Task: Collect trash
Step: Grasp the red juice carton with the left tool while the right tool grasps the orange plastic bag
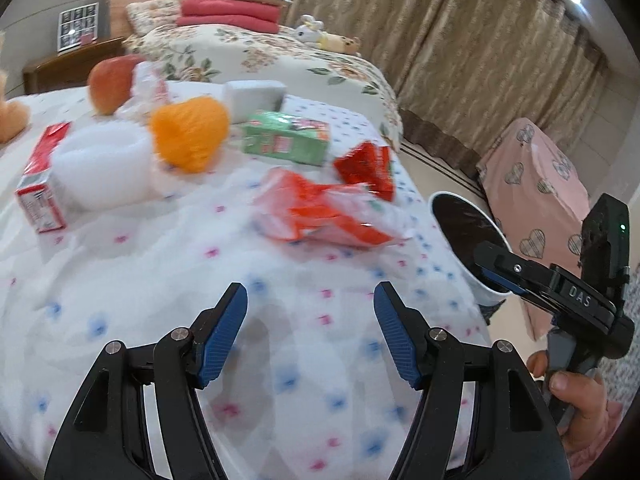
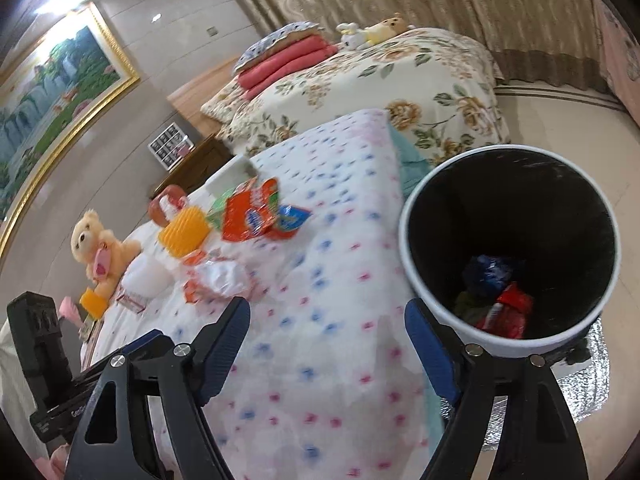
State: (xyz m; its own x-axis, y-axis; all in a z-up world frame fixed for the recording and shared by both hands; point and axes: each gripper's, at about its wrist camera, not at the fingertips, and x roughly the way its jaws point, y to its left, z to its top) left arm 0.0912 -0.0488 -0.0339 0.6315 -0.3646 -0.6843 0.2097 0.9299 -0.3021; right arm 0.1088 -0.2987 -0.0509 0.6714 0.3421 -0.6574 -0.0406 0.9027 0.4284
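Two grippers stood with jaws spread and empty over the dotted bed (image 1: 120, 248): the left gripper (image 1: 310, 334) and the right gripper (image 2: 326, 346). Left of the white bin (image 2: 424, 280) lay the trash on the bed: a red carton (image 1: 40, 184), an orange ball (image 1: 190, 134), a green pack (image 1: 286, 136) and red wrappers (image 1: 320, 210). Some wrappers (image 2: 504, 308) lay inside the bin, which stood just beside the bed's edge.
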